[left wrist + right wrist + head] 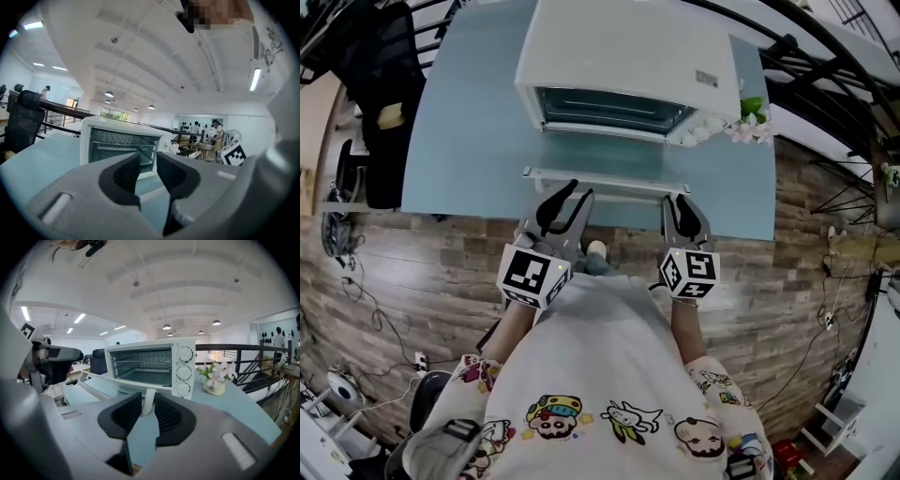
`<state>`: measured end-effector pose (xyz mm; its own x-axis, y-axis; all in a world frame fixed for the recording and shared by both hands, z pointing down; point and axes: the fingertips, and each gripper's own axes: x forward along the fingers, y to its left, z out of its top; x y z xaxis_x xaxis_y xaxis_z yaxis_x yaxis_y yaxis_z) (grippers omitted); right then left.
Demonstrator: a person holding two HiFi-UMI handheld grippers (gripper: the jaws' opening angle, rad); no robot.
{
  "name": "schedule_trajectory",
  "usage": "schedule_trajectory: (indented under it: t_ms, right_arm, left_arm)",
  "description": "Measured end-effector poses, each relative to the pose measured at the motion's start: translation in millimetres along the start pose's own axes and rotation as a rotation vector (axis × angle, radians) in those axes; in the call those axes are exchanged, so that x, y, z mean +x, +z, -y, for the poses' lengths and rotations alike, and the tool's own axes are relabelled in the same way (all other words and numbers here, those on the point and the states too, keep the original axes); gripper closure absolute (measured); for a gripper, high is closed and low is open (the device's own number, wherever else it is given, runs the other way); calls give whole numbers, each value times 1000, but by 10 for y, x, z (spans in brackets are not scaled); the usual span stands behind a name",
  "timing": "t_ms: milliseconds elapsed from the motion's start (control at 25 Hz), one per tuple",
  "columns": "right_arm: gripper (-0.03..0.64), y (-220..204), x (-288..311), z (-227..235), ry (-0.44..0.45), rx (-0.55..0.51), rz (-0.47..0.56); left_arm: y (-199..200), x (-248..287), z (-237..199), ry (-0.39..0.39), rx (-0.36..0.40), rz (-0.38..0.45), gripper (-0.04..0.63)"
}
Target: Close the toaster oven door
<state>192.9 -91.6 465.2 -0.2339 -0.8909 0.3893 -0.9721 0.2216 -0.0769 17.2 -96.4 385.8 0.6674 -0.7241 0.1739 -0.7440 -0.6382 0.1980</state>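
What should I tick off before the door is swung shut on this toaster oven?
1. Is the door handle between the fingers of the right gripper: ok.
2. Is the left gripper gripping the handle: not ok, fingers apart, nothing between them.
3. Nothing sticks out of the toaster oven: ok.
4. Do the flowers stand beside the oven, off the door's path: ok.
5. Is the door shut: not ok, open.

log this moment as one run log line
toaster oven door: open | right gripper: shut on door handle | left gripper: open, nothing gripped
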Motion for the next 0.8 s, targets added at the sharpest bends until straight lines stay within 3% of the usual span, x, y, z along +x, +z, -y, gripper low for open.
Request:
schedule_trajectory:
  t_ms: [400, 800]
  right_arm:
    - [517, 645, 208, 114, 4, -41, 62]
    - [518, 1109, 519, 255, 24, -18, 109]
  left_arm:
    - [217, 80, -181, 36, 1, 46, 494]
    - [342, 204, -351, 54, 7, 58, 494]
